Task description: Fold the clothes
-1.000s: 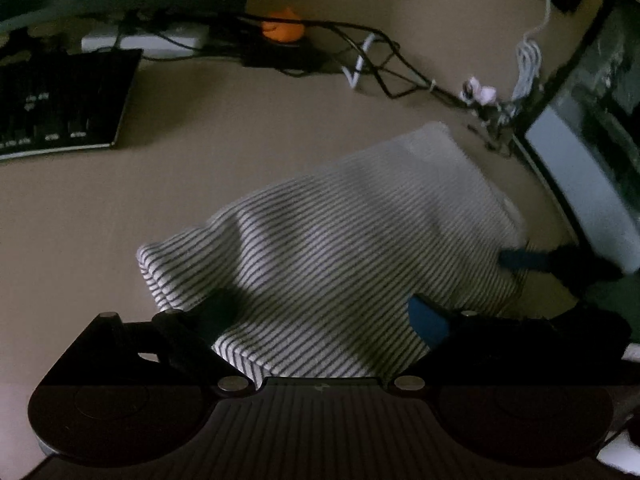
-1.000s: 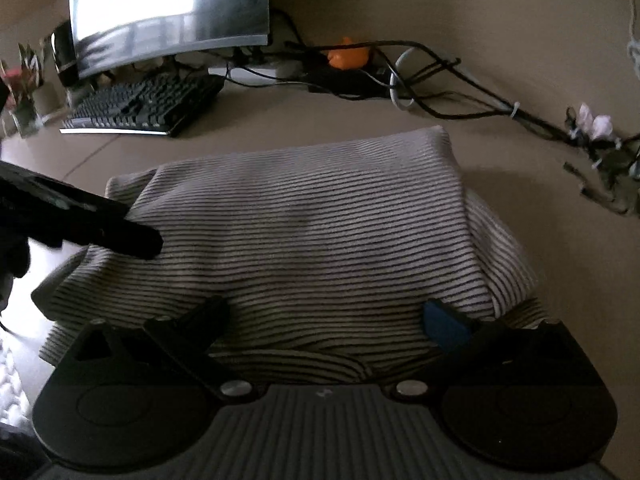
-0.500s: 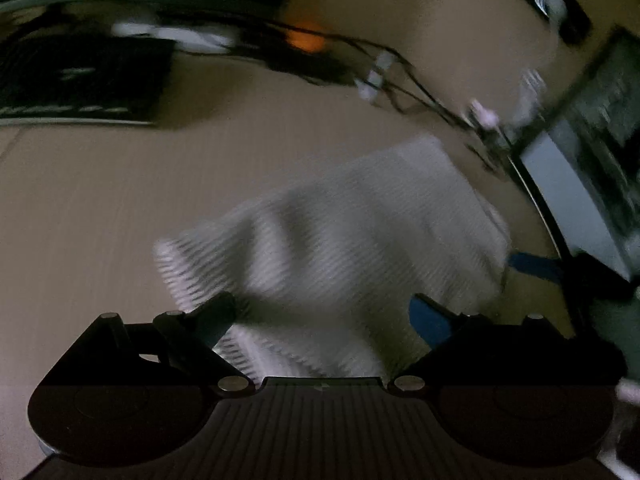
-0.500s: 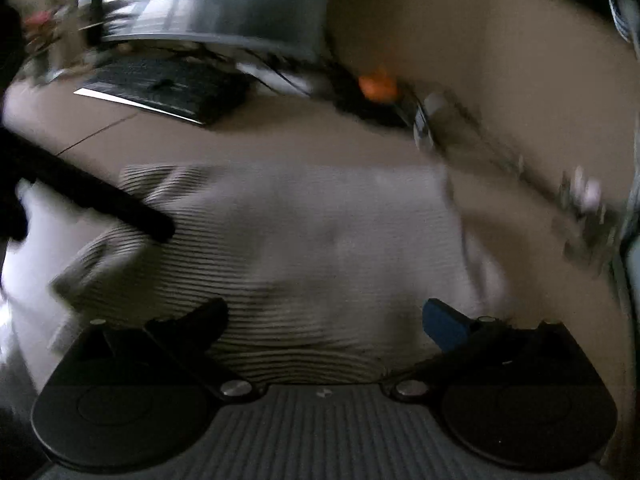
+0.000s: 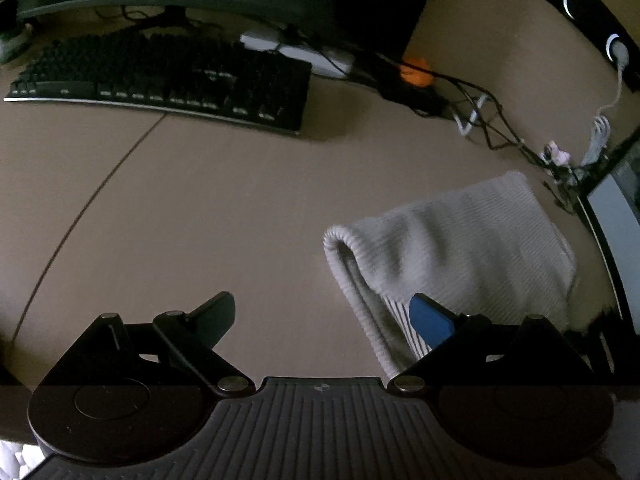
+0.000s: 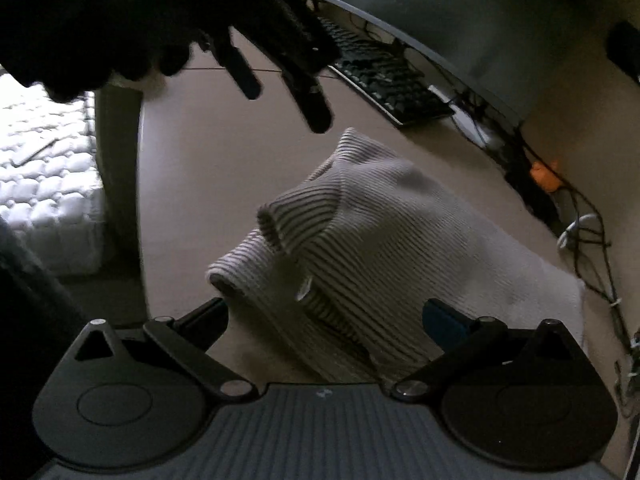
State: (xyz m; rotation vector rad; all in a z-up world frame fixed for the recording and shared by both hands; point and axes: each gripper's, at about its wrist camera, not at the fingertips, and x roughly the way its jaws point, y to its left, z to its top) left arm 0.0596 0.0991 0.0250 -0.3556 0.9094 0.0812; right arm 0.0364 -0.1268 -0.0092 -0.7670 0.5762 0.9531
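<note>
Striped sweater (image 6: 384, 240) lies folded into a compact bundle on the surface (image 5: 200, 216) near its right edge, both hand-held grippers, left (image 5: 326, 312) and right (image 6: 326, 316), spread and empty; fold looks mostly done, final tidying perhaps left.

A cream ribbed knit sweater with thin dark stripes (image 6: 384, 240) lies folded into a thick, rumpled bundle on a tan desk (image 5: 200, 220). Its rolled, rounded fold edges face the desk's front edge, and the flatter part stretches back toward the wall.
</note>
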